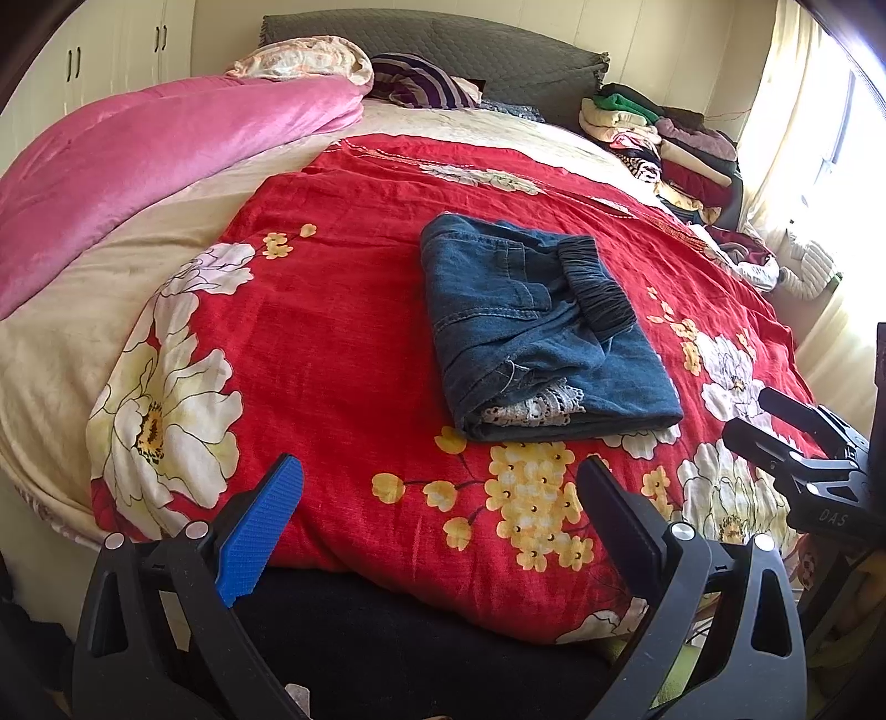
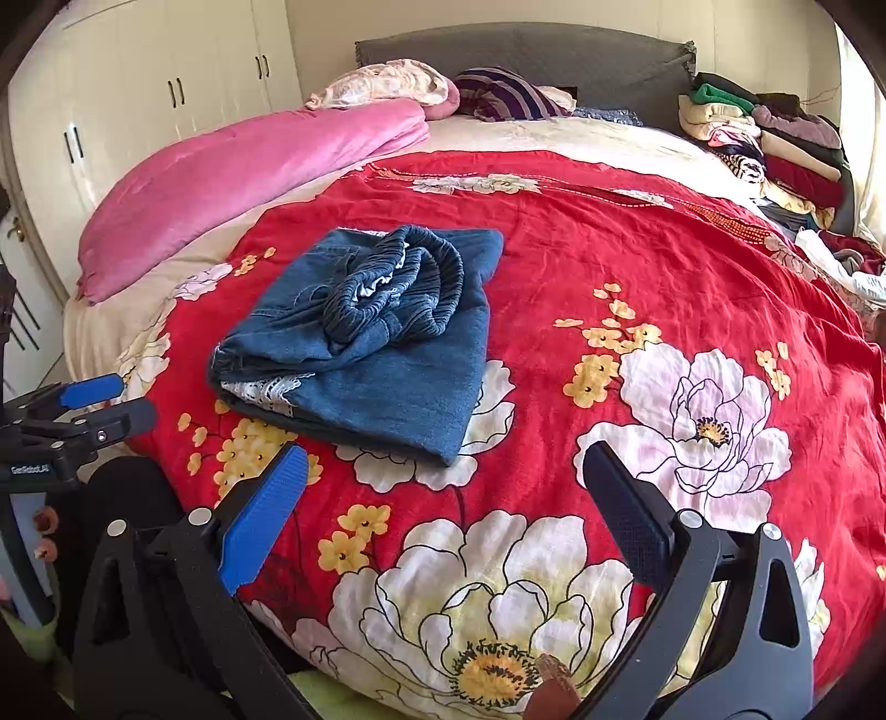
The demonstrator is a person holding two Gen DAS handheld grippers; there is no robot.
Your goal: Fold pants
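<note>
Pants [image 1: 545, 327]: blue denim, folded into a thick, roughly square bundle; the gathered elastic waistband [image 1: 595, 279] lies on top toward the far right side, and white lace trim [image 1: 534, 410] shows at the near edge.
Pants, right view [image 2: 365, 338]: the same bundle sits left of centre, waistband bunched on top, lace at the near left corner.
Place: the bundle rests on a red floral cover [image 1: 343, 332] spread over the bed, about mid-bed, and neither claw touches it.
Left claw [image 1: 437, 512]: low at the near edge of the bed, jaws spread wide, nothing between them; one blue pad [image 1: 260, 531] on the left, a black one on the right. It sits near the bundle's near edge but clear of it.
Left claw, right view [image 2: 119, 401]: seen at the far left of the frame, beside the bed's near left edge.
Right claw [image 2: 446, 498]: also near the bed's near edge, jaws wide and empty, over the big white flowers, to the right of the bundle.
Right claw, left view [image 1: 769, 415]: seen at the right edge; from here I cannot tell its gap.
Quilt [image 1: 138, 166]: pink, rolled along the far left of the bed.
Clothes pile [image 1: 659, 144]: stacked at the far right by the headboard [image 1: 443, 50].
Wardrobe [image 2: 166, 83]: cream doors, far left.
</note>
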